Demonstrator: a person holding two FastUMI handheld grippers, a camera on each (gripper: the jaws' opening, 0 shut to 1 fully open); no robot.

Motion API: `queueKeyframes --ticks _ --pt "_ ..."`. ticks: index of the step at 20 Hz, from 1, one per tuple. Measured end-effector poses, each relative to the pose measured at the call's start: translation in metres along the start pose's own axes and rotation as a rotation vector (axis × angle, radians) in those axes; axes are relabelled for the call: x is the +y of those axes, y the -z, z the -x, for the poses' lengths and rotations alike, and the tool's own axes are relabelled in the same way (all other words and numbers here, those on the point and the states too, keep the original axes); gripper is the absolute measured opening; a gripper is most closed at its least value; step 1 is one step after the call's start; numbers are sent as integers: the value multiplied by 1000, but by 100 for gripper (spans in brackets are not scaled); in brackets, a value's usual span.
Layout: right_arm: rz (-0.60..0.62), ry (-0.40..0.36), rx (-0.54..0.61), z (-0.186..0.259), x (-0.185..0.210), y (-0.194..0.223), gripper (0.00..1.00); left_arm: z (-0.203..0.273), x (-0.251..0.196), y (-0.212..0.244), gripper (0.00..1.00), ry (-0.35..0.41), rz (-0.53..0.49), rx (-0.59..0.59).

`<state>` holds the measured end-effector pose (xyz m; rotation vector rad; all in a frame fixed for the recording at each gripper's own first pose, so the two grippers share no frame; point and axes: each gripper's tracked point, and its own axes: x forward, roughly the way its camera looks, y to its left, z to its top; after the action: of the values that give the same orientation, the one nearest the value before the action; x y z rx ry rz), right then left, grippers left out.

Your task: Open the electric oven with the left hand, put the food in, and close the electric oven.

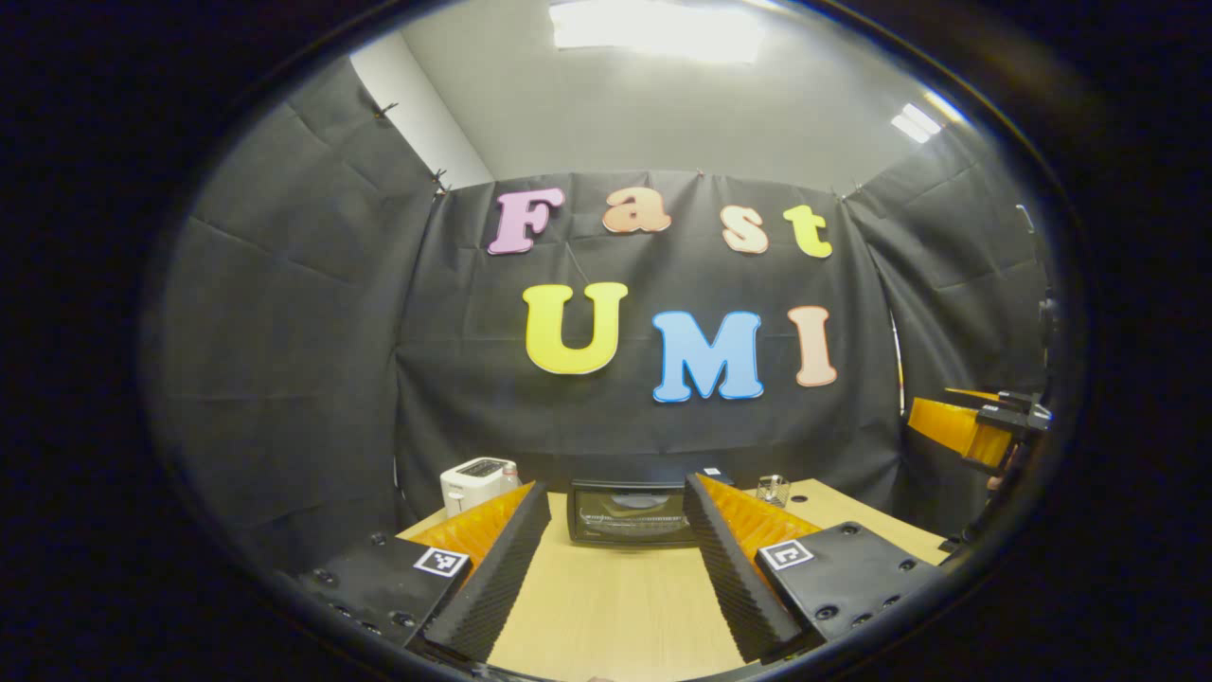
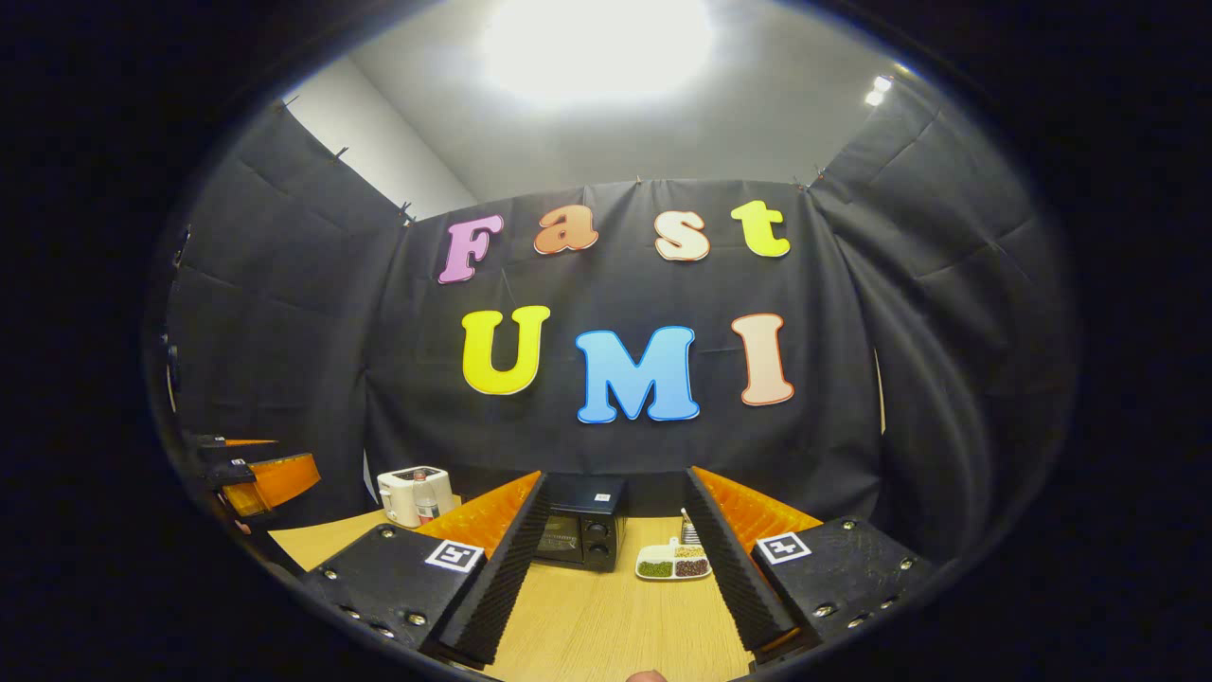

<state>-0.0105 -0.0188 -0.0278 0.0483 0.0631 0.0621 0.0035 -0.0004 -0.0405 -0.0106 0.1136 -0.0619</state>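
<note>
Wooden tabletop (image 1: 615,606) carries a black electric oven (image 1: 630,512), glass door closed, at the back by the cloth wall. Food tray (image 2: 674,563) sits just beside it. Left hand-held gripper (image 1: 615,554) and right hand-held gripper (image 2: 615,559) both spread wide, empty.

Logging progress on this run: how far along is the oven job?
Nothing looks done: the electric oven door is shut and the food tray sits on the table beside it. Left tool and right tool are open, holding nothing. Opening, loading and closing remain.
</note>
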Motion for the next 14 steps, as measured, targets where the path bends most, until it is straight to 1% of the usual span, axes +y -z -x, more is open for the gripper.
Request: queueKeyframes --ticks 1,10,11,12,13,14 --pt "0 -1 7 0 3 1 89 1 4 1 100 -3 2 1" --pt "11 2 -10 2 16 -5 89 4 12 -7 100 -4 18 -19" --pt "8 2 -10 2 16 -6 89 4 11 -6 96 -5 21 -20" --pt "5 3 -11 1 15 -6 89 4 10 -5 100 -5 23 -20" --pt "4 5 -14 1 15 -7 89 5 9 -7 100 -3 23 -21" --pt "4 6 -16 1 14 -7 89 6 8 -7 96 -1 21 -22"
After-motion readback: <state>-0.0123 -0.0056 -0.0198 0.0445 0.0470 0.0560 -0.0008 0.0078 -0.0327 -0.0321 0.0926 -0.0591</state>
